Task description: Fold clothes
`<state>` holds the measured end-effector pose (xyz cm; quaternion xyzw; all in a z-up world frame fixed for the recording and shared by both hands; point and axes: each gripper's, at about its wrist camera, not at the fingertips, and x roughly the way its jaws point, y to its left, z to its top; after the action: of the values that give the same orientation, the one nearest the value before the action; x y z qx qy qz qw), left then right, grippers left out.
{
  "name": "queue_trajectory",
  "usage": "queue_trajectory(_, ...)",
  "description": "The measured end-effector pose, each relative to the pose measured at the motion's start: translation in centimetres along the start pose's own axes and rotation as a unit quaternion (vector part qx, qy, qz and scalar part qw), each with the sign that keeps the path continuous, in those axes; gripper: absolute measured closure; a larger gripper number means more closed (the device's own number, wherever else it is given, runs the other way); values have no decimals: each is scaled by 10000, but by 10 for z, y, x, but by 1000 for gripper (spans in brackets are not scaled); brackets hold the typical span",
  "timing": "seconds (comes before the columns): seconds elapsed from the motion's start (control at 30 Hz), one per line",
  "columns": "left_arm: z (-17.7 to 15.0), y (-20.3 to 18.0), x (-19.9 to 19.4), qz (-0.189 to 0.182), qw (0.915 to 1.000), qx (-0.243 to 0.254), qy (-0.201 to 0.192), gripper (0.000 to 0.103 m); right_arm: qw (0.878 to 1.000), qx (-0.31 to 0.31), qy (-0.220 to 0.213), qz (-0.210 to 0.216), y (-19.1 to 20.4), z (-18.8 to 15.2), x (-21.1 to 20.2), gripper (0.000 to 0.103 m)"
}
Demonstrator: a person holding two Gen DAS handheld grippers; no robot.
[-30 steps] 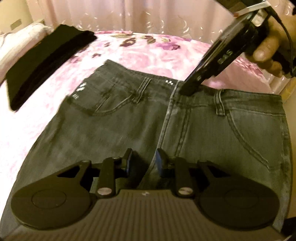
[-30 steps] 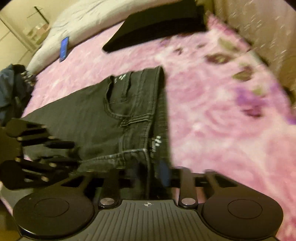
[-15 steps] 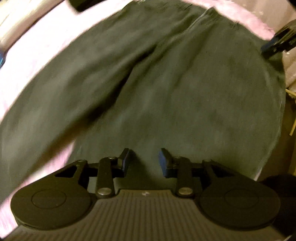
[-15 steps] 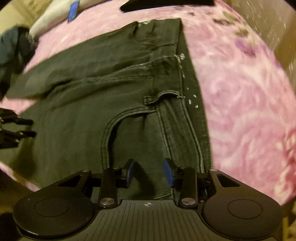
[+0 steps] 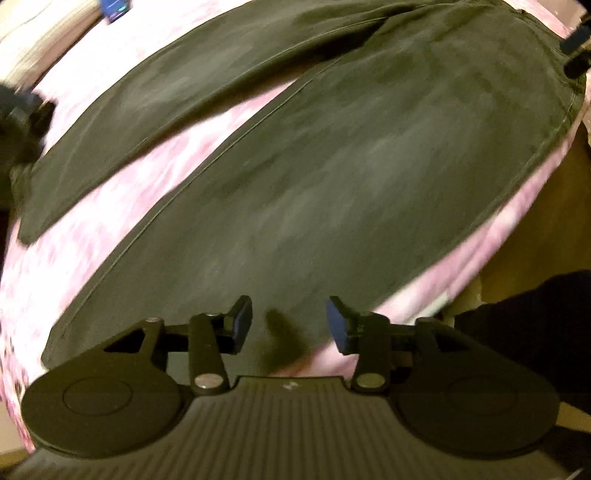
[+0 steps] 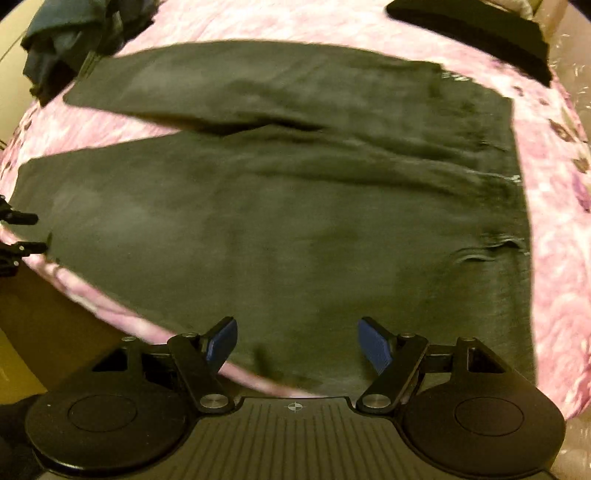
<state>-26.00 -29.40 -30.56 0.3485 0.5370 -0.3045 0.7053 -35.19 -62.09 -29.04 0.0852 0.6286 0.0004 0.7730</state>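
Bedding in a pink floral print (image 6: 554, 258) covers the bed and fills the background of both wrist views. Spread flat on it lie the dark grey jeans (image 6: 295, 229), the largest thing on the bed: the waistband is toward the right of the right wrist view, and the two legs run leftward, parting into a V with a wedge of pink cover showing between them. The nearer leg reaches the edge of the bed, close to both cameras. In the left wrist view the jeans (image 5: 332, 177) run diagonally, again with a pink strip between the legs. Both views are blurred, so seams and pockets are hard to make out.

At the far right corner of the bed in the right wrist view sits a folded black garment (image 6: 476, 33), well apart from the jeans. At the far left corner lies a crumpled dark blue heap of clothing (image 6: 62, 40), just beside the end of the farther leg.

The right tool (image 6: 295, 341) hovers over the near edge of the jeans with its blue-padded fingers spread wide apart, holding nothing. The left tool (image 5: 290, 323) hangs above the nearer leg by the bed's edge, its fingers also apart and empty. A small blue object (image 5: 116, 7) lies on the pale pillow at the top left of the left wrist view.
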Motion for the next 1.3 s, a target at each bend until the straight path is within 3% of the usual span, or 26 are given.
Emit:
queue_trajectory(0.37,-57,58,-30,-163,9986,-435,-239,56,9996,-157,196,-111,111,24,-4,27)
queue_trajectory(0.6,-82,89,-41,-136,9979,-487,-392,55,9991,-346,159,-179,148,32,1,26)
queue_trajectory(0.83,-107,94,-36,142,9987,-276,-404,51,9961,-752,34,-461,140,17,-1,26)
queue_trajectory(1.07,-140,85,-20,780,9960,292,-335,49,9848,-1567,-40,-754,112,-15,0,26)
queue_trajectory(1.2,-131,94,-21,749,9962,243,-376,49,9868,-1445,-29,-738,87,-17,-8,26)
queue_trajectory(1.3,-107,110,-23,720,9956,334,-505,49,9884,-1267,-72,-831,69,-3,-14,26)
